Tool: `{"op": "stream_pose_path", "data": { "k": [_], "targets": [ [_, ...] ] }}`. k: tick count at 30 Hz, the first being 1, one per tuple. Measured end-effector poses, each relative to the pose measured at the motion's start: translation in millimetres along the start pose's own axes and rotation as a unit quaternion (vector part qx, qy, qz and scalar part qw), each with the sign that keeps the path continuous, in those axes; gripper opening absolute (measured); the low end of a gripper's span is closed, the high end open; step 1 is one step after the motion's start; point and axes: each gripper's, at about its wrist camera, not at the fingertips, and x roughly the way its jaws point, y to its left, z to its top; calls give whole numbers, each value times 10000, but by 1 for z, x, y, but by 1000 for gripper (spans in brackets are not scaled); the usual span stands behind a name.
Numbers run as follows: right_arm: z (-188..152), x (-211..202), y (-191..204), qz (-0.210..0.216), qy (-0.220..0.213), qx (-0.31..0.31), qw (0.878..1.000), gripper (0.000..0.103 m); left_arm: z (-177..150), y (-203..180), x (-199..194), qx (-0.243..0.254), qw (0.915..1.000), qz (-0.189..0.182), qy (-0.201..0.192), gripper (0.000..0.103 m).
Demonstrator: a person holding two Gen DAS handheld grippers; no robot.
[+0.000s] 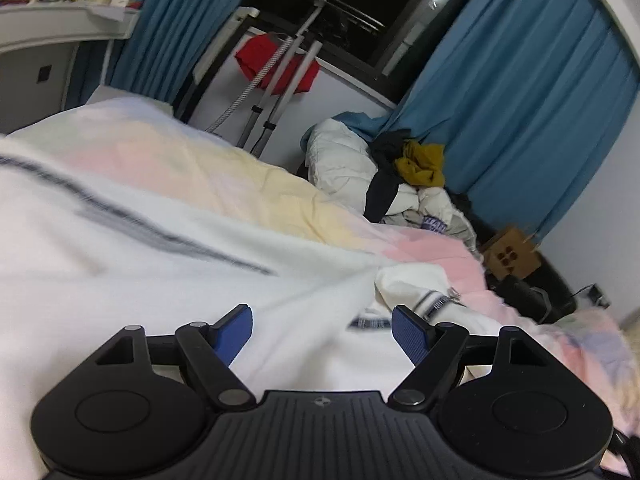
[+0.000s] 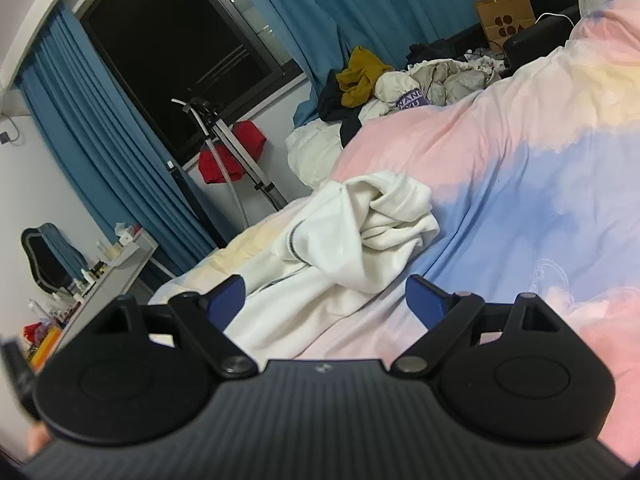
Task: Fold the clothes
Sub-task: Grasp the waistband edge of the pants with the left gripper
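A purple patch [image 2: 408,100] on the pale jacket [image 2: 440,80] reads "WANG YU" (letters small, partly cut off); nothing else is legible.

Left gripper [image 1: 322,330] jaws wide apart, nothing between the blue pads [image 1: 234,334], hovering over a white garment [image 1: 152,248] with dark stripes, blurred. Garment lies on a pastel bedsheet [image 1: 436,252]. Beyond: clothes pile [image 1: 384,176], blue curtains [image 1: 520,112], red cloth [image 1: 256,58] on a rack, paper bag [image 1: 510,258].
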Motion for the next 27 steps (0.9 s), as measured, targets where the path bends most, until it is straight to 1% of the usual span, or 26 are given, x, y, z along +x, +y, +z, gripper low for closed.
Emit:
{"op": "stream_pose_path", "data": {
  "k": [3, 4, 6, 8, 9, 12, 14, 15, 16, 17, 21, 22, 24, 27],
  "targets": [
    [-2, 15, -7, 136, 101, 64, 9998, 89, 6, -16, 52, 347, 9993, 135, 21, 77],
    [-2, 20, -9, 184, 124, 89, 9997, 89, 8, -22, 70, 500, 9985, 201, 12, 75],
    [-4, 31, -19, 412, 194, 400, 9982, 90, 5, -28, 96, 765, 9967, 245, 56, 74],
    [-5, 41, -25, 621, 240, 582, 9961, 90, 7, -36, 125, 1041, 9938, 361, 176, 68],
    [-5, 45, -27, 675, 252, 613, 9955, 90, 6, -39, 134, 1188, 9918, 420, 231, 67],
    [-7, 53, -31, 753, 265, 713, 9943, 90, 1, -43, 155, 1502, 9866, 420, 483, 52],
    [-10, 58, -33, 687, 277, 732, 9946, 90, 2, -49, 165, 1727, 9809, 458, 769, 19],
    [-11, 60, -34, 650, 283, 741, 9947, 90, 3, -53, 164, 1879, 9770, 482, 883, 14],
    [-13, 62, -35, 601, 324, 752, 9948, 90, 5, -58, 162, 2025, 9734, 512, 940, 7],
    [-13, 64, -36, 581, 372, 764, 9947, 90, 7, -64, 158, 2169, 9700, 537, 962, 5],
    [-12, 59, -30, 644, 290, 658, 9953, 90, 1, -94, 116, 2966, 9487, 534, 955, 3],
    [-11, 57, -27, 652, 248, 605, 9957, 90, -3, -99, 103, 3075, 9456, 491, 940, 3],
    [-10, 52, -23, 713, 190, 588, 9955, 90, -12, -107, 73, 3111, 9458, 341, 870, 3],
    [-7, 45, -27, 887, 165, 902, 9918, 90, -35, -109, 19, 3128, 9471, 53, 717, 3]
  ]
}}
